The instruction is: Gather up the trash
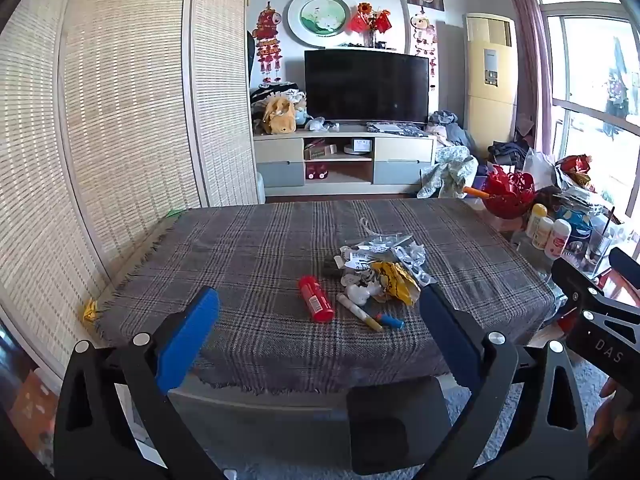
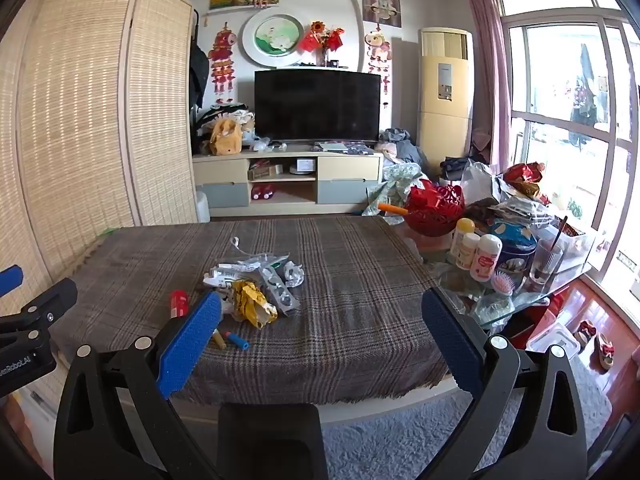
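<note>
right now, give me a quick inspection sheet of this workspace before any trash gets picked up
surface: plaid cloth covers the table, fringe at the near edge
job's things: crumpled wrappers piled mid-table, yellow wrapper in the pile; red tube, white marker and blue cap lie just in front of the pile
clutter: red basket, bottles and a glass on the glass side table
grippers: left tool open, empty; right tool open, empty
cables: nothing seen
surroundings: television, bamboo screen, window

Tablecloth (image 2: 340, 320) lies bare up to the trash pile (image 2: 252, 284) — bottles (image 2: 476, 254) crowd the right edge.
</note>
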A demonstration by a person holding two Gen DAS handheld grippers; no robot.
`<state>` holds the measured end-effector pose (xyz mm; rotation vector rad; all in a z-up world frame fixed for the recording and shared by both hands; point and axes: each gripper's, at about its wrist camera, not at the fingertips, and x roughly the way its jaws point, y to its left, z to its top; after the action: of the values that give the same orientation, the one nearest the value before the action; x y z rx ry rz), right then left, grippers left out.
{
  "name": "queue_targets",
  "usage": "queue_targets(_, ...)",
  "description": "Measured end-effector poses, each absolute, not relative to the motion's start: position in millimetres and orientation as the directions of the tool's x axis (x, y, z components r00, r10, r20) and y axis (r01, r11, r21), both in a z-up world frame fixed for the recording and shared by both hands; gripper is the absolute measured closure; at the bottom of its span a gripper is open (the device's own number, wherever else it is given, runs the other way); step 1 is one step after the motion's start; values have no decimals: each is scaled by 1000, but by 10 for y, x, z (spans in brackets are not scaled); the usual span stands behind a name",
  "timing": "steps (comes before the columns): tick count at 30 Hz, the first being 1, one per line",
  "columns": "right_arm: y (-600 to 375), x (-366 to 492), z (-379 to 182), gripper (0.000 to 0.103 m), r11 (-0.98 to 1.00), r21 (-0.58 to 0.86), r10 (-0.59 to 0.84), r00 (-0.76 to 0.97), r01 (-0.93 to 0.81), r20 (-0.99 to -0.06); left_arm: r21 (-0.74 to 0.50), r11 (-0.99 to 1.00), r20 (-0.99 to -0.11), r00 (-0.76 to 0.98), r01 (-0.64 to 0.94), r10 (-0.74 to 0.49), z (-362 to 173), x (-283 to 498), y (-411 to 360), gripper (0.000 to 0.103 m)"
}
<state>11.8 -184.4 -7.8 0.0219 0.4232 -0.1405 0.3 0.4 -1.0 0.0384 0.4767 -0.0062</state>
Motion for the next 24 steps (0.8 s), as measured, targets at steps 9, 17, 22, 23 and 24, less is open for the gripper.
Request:
queue_targets(9, -1840, 146, -91, 3, 990, -11, -130, 904, 138, -408, 47, 999, -468, 884, 7, 16, -42, 3, -1, 8)
queue_targets(17, -1827, 160, -86, 3, 990, -7, -129, 903, 138, -411, 41, 999, -473, 881, 16, 5, -50, 0, 34, 8)
queue_targets(22, -1808, 159, -109, 3, 991, -7, -126, 902, 135, -412, 39, 999, -471, 882, 10, 10, -40, -7, 53, 8)
queue_targets(23, -1804, 154, -105, 3, 991, -7, -125, 902, 135, -412, 37, 999, -470, 882, 8, 10, -40, -10, 60, 8)
queue_targets(24, -1799, 153, -106, 3, 991, -6, -125, 902, 134, -412, 36, 999, -469, 883, 6, 11, -41, -14, 66, 8)
